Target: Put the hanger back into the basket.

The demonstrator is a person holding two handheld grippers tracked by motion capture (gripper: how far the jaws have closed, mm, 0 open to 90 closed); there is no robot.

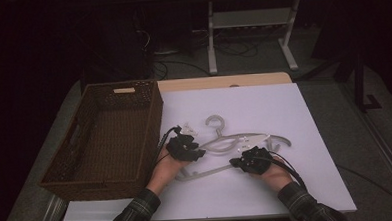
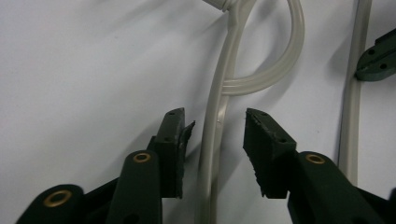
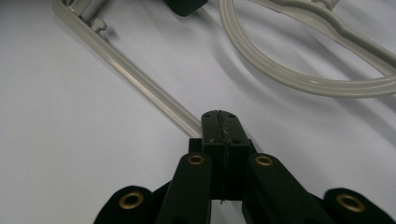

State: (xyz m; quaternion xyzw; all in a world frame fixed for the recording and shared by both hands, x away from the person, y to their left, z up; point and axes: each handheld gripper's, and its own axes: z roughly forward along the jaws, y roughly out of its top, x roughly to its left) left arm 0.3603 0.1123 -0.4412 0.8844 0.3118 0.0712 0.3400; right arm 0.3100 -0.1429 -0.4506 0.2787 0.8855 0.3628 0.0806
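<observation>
Your left gripper (image 2: 212,130) stands apart astride the hanger's (image 1: 235,141) arm, which runs lengthwise between its jaws on the table (image 1: 287,186), while your right gripper (image 3: 219,122) is clamped on the bottom bar.

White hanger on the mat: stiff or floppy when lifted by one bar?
Likely light: the hanger is thin open plastic bars. Probably slightly flexy, since those bars are slender and long. It may pivot or slide in a grip, as the bar between the left hand-held gripper pads looks smooth.

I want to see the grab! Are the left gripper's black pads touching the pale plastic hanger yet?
Apart. In the left gripper view, the pale plastic hanger runs between the left gripper pads, with white table showing on both sides.
</observation>
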